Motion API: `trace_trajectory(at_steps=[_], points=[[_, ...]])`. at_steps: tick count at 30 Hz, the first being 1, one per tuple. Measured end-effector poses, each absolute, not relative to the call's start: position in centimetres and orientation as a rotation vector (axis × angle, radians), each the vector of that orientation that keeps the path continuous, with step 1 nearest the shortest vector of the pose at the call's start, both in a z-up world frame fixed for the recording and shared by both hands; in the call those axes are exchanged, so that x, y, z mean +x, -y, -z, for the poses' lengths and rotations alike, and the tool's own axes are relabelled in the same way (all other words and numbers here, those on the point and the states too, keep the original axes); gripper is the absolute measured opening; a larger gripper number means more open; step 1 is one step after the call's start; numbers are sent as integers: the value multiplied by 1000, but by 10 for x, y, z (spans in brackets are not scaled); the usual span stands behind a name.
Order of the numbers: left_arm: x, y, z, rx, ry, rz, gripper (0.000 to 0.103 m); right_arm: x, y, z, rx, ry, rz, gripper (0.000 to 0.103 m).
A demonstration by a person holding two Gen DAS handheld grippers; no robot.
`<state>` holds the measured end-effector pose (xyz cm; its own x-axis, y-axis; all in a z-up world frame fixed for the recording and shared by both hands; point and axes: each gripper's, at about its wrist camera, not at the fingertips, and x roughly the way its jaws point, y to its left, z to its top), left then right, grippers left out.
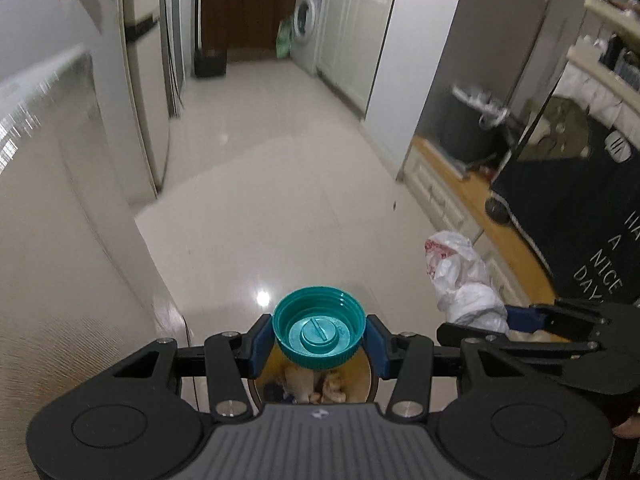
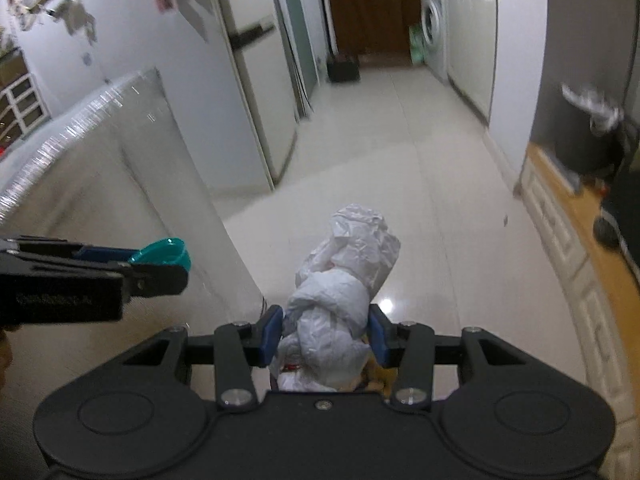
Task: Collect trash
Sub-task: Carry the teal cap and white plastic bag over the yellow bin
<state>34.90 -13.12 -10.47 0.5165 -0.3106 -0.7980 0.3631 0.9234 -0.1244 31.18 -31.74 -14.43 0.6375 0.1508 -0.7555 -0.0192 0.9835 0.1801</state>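
Here both tilted-down hand-held grippers (image 1: 319,338) (image 2: 325,336) clasp trash.

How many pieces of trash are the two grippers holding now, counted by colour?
Teal: 1, the bottle cap in the left gripper.
White: 1, the crumpled plastic bag in the right gripper.
Total: 2.

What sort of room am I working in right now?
Most likely a home kitchen or utility area: a front-loading washing machine built in beside white cabinets, a tall fridge on the other side, and glossy floor tiles.
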Motion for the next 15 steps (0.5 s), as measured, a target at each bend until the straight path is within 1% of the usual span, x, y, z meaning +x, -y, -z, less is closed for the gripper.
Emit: trace_trajectory(at_steps=[8,15], points=[[395,142,176,56,-1106,399,50,350,326,218,222,-1040,-83,46],[427,149,234,85,-1229,389,50,383,331,267,255,-1159,-64,47]])
